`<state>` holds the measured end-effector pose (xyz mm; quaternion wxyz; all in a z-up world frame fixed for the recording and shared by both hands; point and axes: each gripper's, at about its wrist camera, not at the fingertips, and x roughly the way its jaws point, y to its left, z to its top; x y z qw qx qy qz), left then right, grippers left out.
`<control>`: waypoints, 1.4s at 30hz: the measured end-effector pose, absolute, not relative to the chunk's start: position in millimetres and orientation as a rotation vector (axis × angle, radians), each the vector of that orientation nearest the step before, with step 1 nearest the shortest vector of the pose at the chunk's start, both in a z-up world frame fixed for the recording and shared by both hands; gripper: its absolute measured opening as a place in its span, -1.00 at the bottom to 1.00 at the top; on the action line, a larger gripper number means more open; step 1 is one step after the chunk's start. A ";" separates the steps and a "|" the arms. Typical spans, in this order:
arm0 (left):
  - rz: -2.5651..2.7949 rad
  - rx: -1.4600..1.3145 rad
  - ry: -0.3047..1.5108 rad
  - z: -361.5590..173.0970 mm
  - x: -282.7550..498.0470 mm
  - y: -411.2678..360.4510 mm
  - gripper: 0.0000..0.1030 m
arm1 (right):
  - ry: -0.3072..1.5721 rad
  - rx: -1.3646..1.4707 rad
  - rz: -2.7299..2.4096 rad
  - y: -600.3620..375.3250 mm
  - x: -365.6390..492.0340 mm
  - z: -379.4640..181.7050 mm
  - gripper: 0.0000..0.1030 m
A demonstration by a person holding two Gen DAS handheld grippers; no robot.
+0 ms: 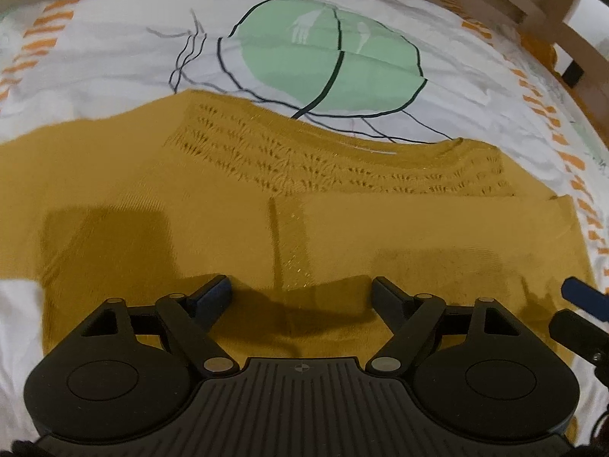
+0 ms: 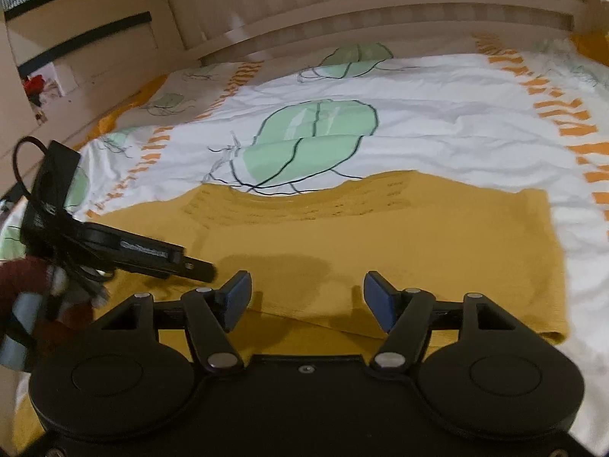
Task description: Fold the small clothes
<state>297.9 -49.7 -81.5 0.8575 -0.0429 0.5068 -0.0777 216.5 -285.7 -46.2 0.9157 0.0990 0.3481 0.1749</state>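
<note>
A mustard-yellow knitted top lies flat on the bed, its neckline with openwork rows pointing away from me. It also shows in the right wrist view, where its right side is folded inward. My left gripper is open and empty, low over the near hem. My right gripper is open and empty, just above the near edge of the folded part. The left gripper's finger shows at the left of the right wrist view, and a right gripper fingertip shows at the right edge of the left wrist view.
The bed cover is white with green leaf prints and orange dashes. A wooden bed frame runs along the far side, with wooden furniture at the far right of the left wrist view.
</note>
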 end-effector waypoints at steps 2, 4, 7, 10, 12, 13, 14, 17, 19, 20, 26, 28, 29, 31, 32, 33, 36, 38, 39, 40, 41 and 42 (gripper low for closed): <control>-0.148 -0.067 1.044 -80.3 297.3 -53.9 -0.04 | 0.709 0.181 0.356 -284.3 215.8 -46.8 0.34; -0.136 -0.053 1.025 -77.8 297.6 -57.6 -0.46 | 0.704 0.153 0.343 -283.2 215.0 -47.0 0.34; -0.137 -0.055 1.014 -71.6 300.4 -59.8 -0.93 | 0.696 0.163 0.322 -287.5 215.0 -44.2 0.43; -0.139 -0.069 0.974 -55.8 300.0 -56.2 -0.93 | 0.683 0.223 0.295 -300.6 214.7 -39.0 0.51; -0.139 -0.062 0.950 -42.9 300.1 -54.1 -0.93 | 0.681 0.272 0.266 -312.7 215.3 -36.9 0.51; -0.146 -0.059 0.938 -37.3 299.8 -52.6 -0.93 | 0.683 0.296 0.251 -318.2 216.2 -37.1 0.51; -0.149 -0.057 0.926 -30.9 299.7 -50.4 -0.93 | 0.685 0.324 0.234 -324.3 216.9 -37.7 0.51; -0.144 -0.032 0.904 -16.7 301.4 -45.6 -0.93 | 0.703 0.388 0.179 -339.0 219.0 -40.8 0.51; -0.128 -0.007 0.890 -10.2 302.8 -41.2 -0.93 | 0.709 0.400 0.154 -344.2 219.1 -42.4 0.51; -0.119 0.002 0.885 -8.7 303.5 -38.4 -0.93 | 0.712 0.401 0.145 -345.4 219.8 -42.7 0.51; -0.043 0.023 0.887 -12.7 308.6 -12.1 -0.93 | 0.751 0.377 0.150 -340.0 221.9 -45.6 0.51; -0.007 0.047 0.883 -16.4 309.1 -3.1 -0.93 | 0.769 0.368 0.158 -337.3 222.4 -48.3 0.51; 0.011 0.052 0.885 -19.4 309.8 2.2 -0.93 | 0.778 0.365 0.162 -335.5 222.8 -49.5 0.51; 0.034 0.042 0.901 -24.5 311.4 12.4 -0.93 | 0.793 0.358 0.172 -331.8 223.4 -51.3 0.51; 0.046 0.032 0.912 -28.4 313.1 17.8 -0.93 | 0.798 0.352 0.175 -329.9 223.2 -52.1 0.51; 0.058 0.025 0.919 -30.6 313.6 22.7 -0.93 | 0.803 0.347 0.179 -328.0 223.2 -52.8 0.51; 0.093 0.014 0.933 -39.9 316.7 32.2 -0.93 | 0.817 0.326 0.191 -321.4 222.5 -54.8 0.52; 0.106 0.004 0.946 -46.6 318.5 37.0 -0.93 | 0.829 0.313 0.200 -317.5 222.7 -56.6 0.53; 0.110 0.001 0.955 -51.2 320.0 38.6 -0.92 | 0.835 0.307 0.204 -315.6 222.9 -57.6 0.53; 0.112 0.003 0.965 -55.7 321.5 39.2 -0.92 | 0.841 0.301 0.209 -313.7 223.1 -58.9 0.55; 0.118 0.008 0.978 -60.8 323.5 39.9 -0.88 | 0.849 0.296 0.213 -311.9 223.6 -60.2 0.57; 0.125 0.012 0.988 -65.4 325.0 40.8 -0.88 | 0.855 0.290 0.218 -310.2 223.8 -61.5 0.61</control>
